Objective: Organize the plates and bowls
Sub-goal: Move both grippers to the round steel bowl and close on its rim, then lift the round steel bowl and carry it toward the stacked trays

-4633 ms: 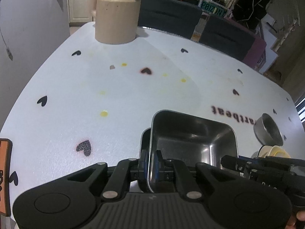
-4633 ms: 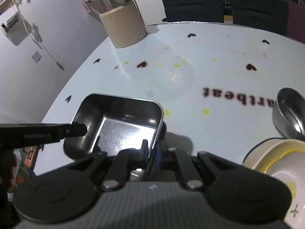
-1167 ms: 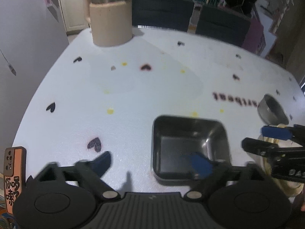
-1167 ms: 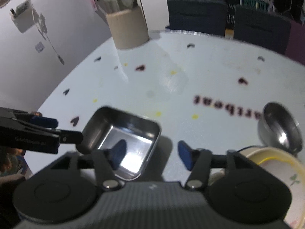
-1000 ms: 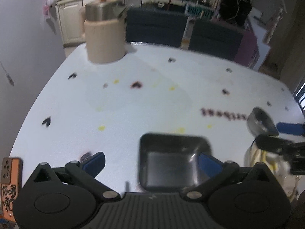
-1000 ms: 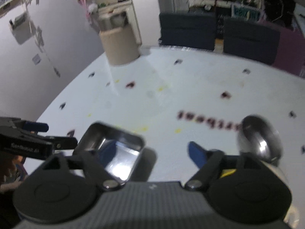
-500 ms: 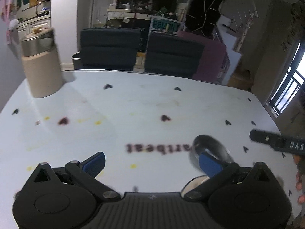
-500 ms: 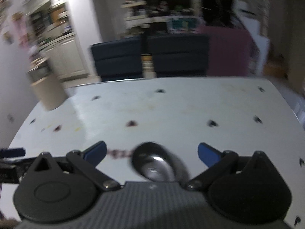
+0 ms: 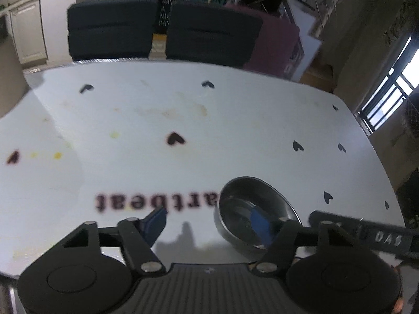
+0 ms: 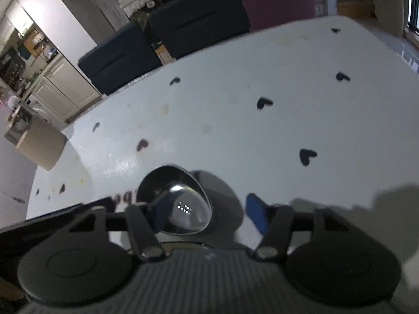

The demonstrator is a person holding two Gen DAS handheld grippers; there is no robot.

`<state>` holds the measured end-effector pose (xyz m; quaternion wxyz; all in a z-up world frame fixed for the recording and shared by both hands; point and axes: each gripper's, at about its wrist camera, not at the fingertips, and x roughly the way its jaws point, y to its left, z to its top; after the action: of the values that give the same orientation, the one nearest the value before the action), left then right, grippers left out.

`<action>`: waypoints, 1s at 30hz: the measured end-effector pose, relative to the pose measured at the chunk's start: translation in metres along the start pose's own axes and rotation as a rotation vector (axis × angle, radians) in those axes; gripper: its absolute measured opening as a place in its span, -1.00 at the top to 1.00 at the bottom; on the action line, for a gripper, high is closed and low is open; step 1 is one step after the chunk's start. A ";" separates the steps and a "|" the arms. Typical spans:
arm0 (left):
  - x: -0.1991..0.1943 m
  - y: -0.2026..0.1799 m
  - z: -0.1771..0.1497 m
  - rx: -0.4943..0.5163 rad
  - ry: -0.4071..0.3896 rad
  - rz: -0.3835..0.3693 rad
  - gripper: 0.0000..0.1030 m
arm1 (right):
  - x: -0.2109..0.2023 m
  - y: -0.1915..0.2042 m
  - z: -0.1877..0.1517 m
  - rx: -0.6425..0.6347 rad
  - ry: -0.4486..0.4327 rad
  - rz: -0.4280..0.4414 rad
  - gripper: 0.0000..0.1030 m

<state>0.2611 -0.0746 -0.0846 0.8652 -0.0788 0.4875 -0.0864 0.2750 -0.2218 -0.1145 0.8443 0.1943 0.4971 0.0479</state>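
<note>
Both hand-held grippers — left, right — have been narrowing, pads apart, each straddling the steel bowl's rim; likely to lift it off the counter.

White, black-hearted table; silver bowl

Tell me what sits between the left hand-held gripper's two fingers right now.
In the left wrist view, the near left rim of the round steel bowl; otherwise bare tablecloth.

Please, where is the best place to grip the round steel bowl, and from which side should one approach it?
Probably its thin upright rim. The round steel bowl sits open side up on the table, so come from above, one finger inside and one outside the near wall.
</note>
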 end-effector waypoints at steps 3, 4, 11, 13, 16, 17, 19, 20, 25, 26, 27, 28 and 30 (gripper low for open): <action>0.014 0.000 0.002 -0.005 0.025 -0.006 -0.15 | 0.016 0.003 0.002 -0.005 0.040 -0.008 -0.02; 0.017 0.000 0.002 -0.009 0.034 -0.010 -0.09 | 0.021 0.002 0.001 -0.011 0.054 -0.008 0.13; 0.038 0.001 0.004 -0.029 0.077 -0.033 0.07 | 0.050 0.005 -0.003 -0.043 0.129 -0.040 0.50; 0.042 0.001 0.004 -0.029 0.091 -0.042 0.28 | 0.054 0.006 -0.004 -0.049 0.137 -0.037 0.63; 0.047 -0.002 0.003 -0.012 0.115 -0.035 0.55 | 0.059 0.010 -0.004 -0.078 0.146 -0.048 0.70; 0.048 -0.003 0.003 -0.007 0.118 -0.033 0.59 | 0.061 0.012 -0.004 -0.089 0.146 -0.052 0.70; 0.047 -0.003 0.004 -0.009 0.116 -0.043 0.76 | 0.063 0.013 -0.004 -0.097 0.146 -0.053 0.71; 0.045 -0.004 0.004 -0.005 0.111 -0.041 0.77 | 0.065 0.014 -0.003 -0.100 0.148 -0.052 0.74; 0.029 -0.010 0.007 0.018 0.044 -0.035 0.82 | 0.054 0.019 -0.004 -0.134 0.110 -0.074 0.81; 0.022 -0.011 0.009 0.019 0.022 -0.038 0.82 | 0.051 0.021 -0.003 -0.140 0.095 -0.072 0.81; 0.016 -0.011 0.010 0.018 0.002 -0.042 0.83 | 0.046 0.023 -0.003 -0.144 0.078 -0.070 0.81; 0.009 -0.011 0.011 0.018 -0.020 -0.044 0.83 | 0.044 0.025 -0.003 -0.146 0.060 -0.068 0.81; -0.005 -0.010 0.011 0.022 -0.061 -0.042 0.83 | 0.034 0.028 -0.004 -0.152 0.025 -0.061 0.82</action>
<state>0.2671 -0.0827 -0.0725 0.8786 -0.0820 0.4581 -0.1073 0.2923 -0.1855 -0.1336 0.8514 0.1141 0.5081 0.0623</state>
